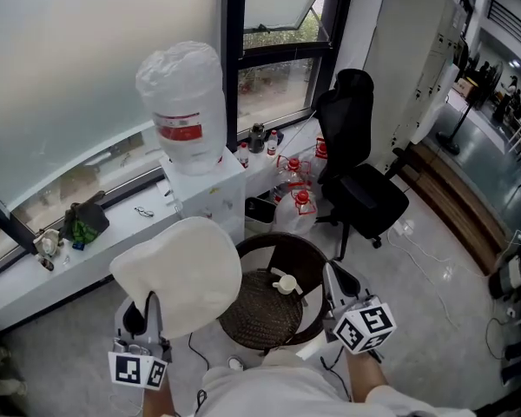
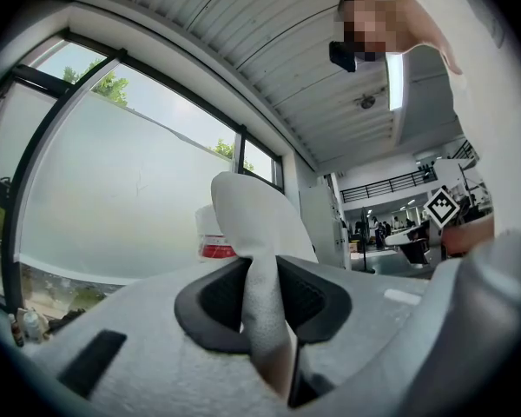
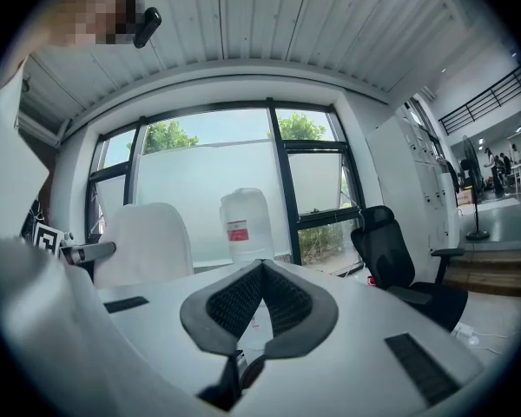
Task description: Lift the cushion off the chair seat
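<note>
White cushion point(image 1: 178, 272), judged light, soft and floppy, is pinched at its edge by the left gripper point(image 2: 262, 301); right gripper point(image 3: 260, 268) is pressed together, empty.

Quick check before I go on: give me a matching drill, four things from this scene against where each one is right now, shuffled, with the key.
Things:
1. cushion
2. cup
3. jug
4. office chair

Places:
A. on the wicker seat
B. on the floor by the window, right of the dispenser
C. clamped in the left gripper
D. on top of the dispenser

Pairs: 1-C, 2-A, 3-D, 4-B
</note>
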`<state>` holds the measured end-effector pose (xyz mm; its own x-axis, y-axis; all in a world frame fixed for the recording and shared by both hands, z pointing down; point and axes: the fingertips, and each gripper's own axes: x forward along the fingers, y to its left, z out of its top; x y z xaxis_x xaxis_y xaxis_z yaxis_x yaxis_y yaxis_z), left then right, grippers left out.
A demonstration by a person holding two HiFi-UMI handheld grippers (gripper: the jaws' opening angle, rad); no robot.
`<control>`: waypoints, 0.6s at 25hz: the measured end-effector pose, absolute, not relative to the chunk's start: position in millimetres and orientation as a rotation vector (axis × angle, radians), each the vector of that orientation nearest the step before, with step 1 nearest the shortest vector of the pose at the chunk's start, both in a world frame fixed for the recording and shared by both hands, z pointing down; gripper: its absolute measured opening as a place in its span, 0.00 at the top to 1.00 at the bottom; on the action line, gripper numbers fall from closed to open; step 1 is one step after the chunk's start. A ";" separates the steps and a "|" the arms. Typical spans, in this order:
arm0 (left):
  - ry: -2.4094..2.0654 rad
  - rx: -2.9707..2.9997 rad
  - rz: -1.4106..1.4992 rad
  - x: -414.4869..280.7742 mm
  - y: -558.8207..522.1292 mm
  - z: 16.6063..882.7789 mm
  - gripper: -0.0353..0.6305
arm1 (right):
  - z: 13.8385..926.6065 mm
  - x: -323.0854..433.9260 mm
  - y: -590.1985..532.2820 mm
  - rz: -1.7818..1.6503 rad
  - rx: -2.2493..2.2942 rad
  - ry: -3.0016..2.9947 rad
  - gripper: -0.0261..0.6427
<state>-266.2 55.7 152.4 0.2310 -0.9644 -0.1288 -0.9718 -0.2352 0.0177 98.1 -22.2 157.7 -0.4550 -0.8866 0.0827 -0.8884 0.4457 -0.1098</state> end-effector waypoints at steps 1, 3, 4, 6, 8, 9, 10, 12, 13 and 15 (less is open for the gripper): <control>1.892 -2.414 0.175 -265.0 54.8 151.3 0.84 | 157.5 99.3 -21.0 0.214 1.643 -2.658 0.96; 1.873 -2.418 0.175 -262.8 53.7 149.6 0.84 | 157.8 100.5 -18.0 0.212 1.653 -2.656 0.96; 1.865 -2.420 0.173 -261.9 53.5 148.9 0.84 | 158.6 101.1 -16.3 0.213 1.657 -2.654 0.96; 1.854 -2.424 0.176 -261.3 53.6 147.0 0.84 | 159.8 102.6 -13.7 0.220 1.670 -2.648 0.96; 1.848 -2.426 0.186 -261.8 53.6 144.8 0.84 | 158.7 103.2 -12.9 0.226 1.688 -2.646 0.96; 1.845 -2.428 0.189 -262.2 53.7 144.5 0.84 | 157.7 102.3 -12.9 0.223 1.690 -2.648 0.96; 1.843 -2.430 0.188 -262.7 53.9 144.9 0.84 | 156.9 100.9 -12.7 0.217 1.687 -2.650 0.96; 1.840 -2.435 0.183 -264.0 54.9 146.5 0.84 | 155.7 97.7 -11.7 0.208 1.683 -2.653 0.96; 1.838 -2.437 0.181 -265.0 55.4 147.1 0.84 | 155.4 96.4 -11.0 0.207 1.685 -2.653 0.96; 1.835 -2.441 0.181 -267.1 56.5 148.0 0.84 | 155.0 93.8 -9.5 0.207 1.692 -2.653 0.96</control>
